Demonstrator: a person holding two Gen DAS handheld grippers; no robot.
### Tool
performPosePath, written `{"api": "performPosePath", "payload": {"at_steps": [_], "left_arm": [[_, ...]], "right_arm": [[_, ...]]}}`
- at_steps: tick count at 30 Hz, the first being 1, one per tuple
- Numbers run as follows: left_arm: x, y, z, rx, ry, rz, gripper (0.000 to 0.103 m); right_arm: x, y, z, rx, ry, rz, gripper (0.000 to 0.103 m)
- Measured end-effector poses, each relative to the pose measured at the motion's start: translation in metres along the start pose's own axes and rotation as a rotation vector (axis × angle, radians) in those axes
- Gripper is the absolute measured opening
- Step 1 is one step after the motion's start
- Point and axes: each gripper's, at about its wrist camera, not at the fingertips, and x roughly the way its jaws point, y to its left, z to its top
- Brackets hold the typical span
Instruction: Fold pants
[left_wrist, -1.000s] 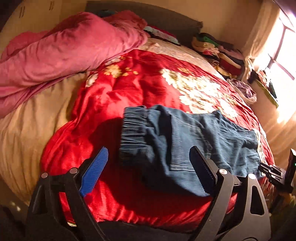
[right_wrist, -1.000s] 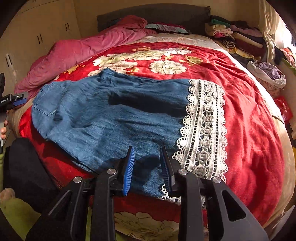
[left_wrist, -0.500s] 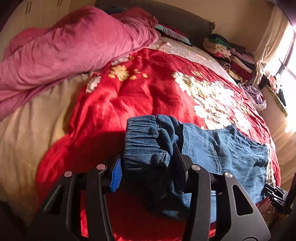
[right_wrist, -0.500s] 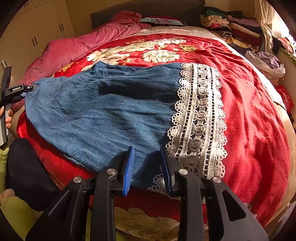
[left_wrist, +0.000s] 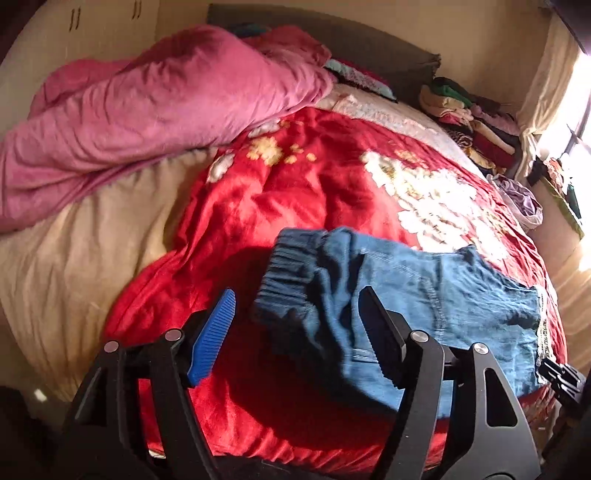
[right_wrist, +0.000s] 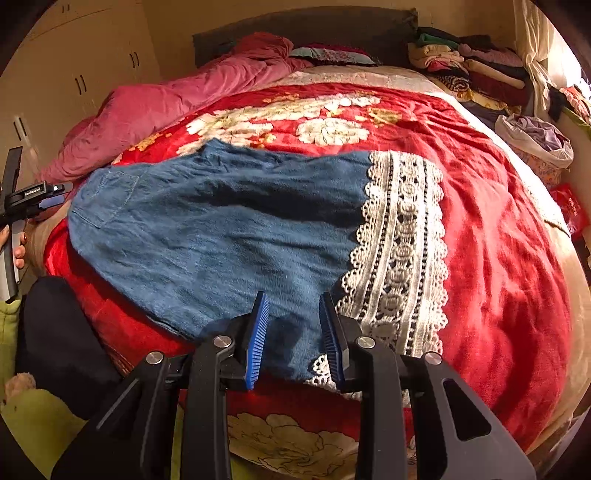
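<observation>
Blue denim pants with a white lace hem lie spread on the red floral blanket. In the left wrist view the elastic waistband is bunched and lies between the wide-open fingers of my left gripper, free of both pads. My right gripper hovers over the near hem edge of the pants, its blue pads a little apart with denim showing between them. The left gripper also shows at the far left of the right wrist view.
A pink duvet is heaped at the head of the bed. Folded clothes are stacked at the back right. A bag of laundry sits by the right side. Wardrobe doors stand on the left.
My left gripper was shut on the waistband half a second ago and has opened, dropping it onto the blanket. The right gripper stays at the hem with little change.
</observation>
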Motion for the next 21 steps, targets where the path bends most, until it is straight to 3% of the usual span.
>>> {"api": "performPosePath", "payload": {"at_steps": [4, 9, 15, 21], "left_arm": [[-0.005, -0.047, 0.018, 0.098, -0.036, -0.123, 0.076], [0.034, -0.121, 0.033, 0.25, 0.043, -0.249, 0.076], [0.104, -0.188, 0.041, 0.389, 0.168, -0.287, 0.076], [0.152, -0.208, 0.044, 0.429, 0.262, -0.299, 0.075]], "right_arm": [[-0.013, -0.017, 0.02, 0.045, -0.059, -0.017, 0.028], [-0.015, -0.06, 0.05, 0.119, -0.1, -0.085, 0.028], [0.01, -0.11, 0.081, 0.192, -0.068, -0.05, 0.028], [0.054, -0.132, 0.093, 0.235, 0.009, 0.043, 0.028]]}}
